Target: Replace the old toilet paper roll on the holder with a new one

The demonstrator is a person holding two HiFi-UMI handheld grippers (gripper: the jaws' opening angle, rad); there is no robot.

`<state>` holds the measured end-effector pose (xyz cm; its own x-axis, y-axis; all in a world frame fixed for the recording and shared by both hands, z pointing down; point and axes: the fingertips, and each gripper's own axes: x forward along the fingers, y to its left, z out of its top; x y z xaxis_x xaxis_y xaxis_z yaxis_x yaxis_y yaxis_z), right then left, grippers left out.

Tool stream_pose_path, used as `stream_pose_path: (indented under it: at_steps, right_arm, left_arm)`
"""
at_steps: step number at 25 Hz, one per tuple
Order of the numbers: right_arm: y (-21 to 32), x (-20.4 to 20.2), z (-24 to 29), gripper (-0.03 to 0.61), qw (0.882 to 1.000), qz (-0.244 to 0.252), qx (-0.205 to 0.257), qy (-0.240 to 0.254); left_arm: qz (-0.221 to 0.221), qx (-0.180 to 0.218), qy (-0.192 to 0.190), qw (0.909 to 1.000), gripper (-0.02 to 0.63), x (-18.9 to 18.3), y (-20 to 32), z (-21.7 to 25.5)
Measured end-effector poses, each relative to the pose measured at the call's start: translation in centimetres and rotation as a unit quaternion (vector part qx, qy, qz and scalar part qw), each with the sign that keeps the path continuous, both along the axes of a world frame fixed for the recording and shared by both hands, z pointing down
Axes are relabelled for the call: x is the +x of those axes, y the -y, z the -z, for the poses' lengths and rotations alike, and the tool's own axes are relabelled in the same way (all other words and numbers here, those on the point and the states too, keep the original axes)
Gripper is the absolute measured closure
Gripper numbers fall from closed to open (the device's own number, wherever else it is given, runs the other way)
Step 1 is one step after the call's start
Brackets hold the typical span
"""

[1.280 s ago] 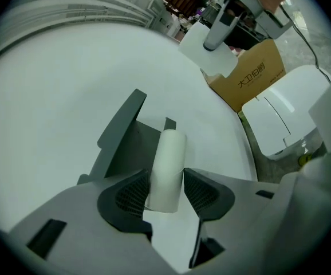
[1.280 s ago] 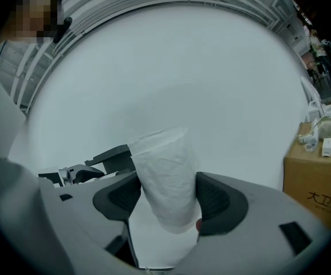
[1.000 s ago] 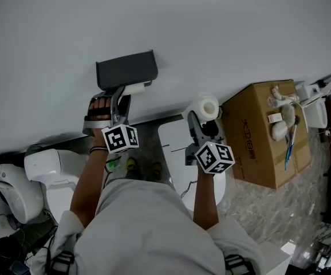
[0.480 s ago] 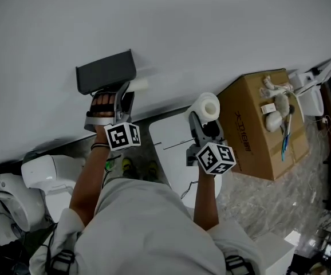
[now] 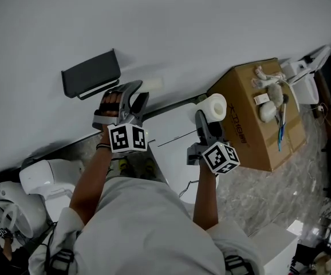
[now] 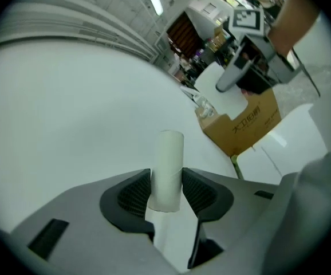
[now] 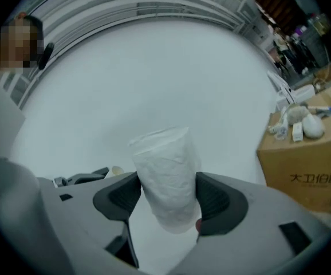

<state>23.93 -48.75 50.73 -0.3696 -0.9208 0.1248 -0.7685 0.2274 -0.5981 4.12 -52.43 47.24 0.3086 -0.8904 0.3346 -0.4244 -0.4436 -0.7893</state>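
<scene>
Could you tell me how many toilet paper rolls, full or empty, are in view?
2: an empty core in the left gripper, a full roll in the right gripper; none visible elsewhere.

New roll (image 7: pixel 166 179): soft crinkly paper. Old core (image 6: pixel 167 168): smooth cardbd. Holder (image 5: pixel 91 73): matt dk plastic. Box (image 5: pixel 251 139): brown cardbd.

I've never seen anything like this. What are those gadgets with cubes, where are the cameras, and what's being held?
No robot here: a person holds hand-operated tongs, one in each hand; the patterned cubes are part of them. One picture comes from a camera on the person's head, looking down; the other two cameras ride on the tongs. The left tongs are shut on an empty cardboard tube. The right tongs grip a fresh toilet paper roll. On the wall hangs the dark holder, with no roll showing. A cardboard box stands on the floor.
</scene>
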Motion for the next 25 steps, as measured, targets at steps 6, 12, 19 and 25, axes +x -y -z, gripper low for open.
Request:
stream_pose_path:
  at_steps: [6, 12, 19, 25]
  right_arm:
    - [1.5, -0.5, 0.4, 0.273, 0.970, -0.032, -0.016, 0.241]
    - [4.7, -8.3, 1.3, 0.275, 0.925, 0.045, -0.023, 0.378]
    - [8.0, -18.3, 0.5, 0.276, 0.845, 0.068, -0.076, 0.524]
    - [7.5, -25.4, 1.4, 0.295, 0.830, 0.108, -0.095, 0.539]
  left_arm:
    - [0.028, -0.031, -0.154, 0.9871, 0.420, -2.0, -3.8, 2.5]
    - [0.096, -0.014, -0.195, 0.9759, 0.420, -8.9, -7.0, 3.8]
    - [0.179, 0.041, -0.217, 0.9588, 0.420, -17.8, -11.9, 7.7]
    - [0.254, 0.074, -0.222, 0.9383, 0.420, -24.7, -16.1, 8.4]
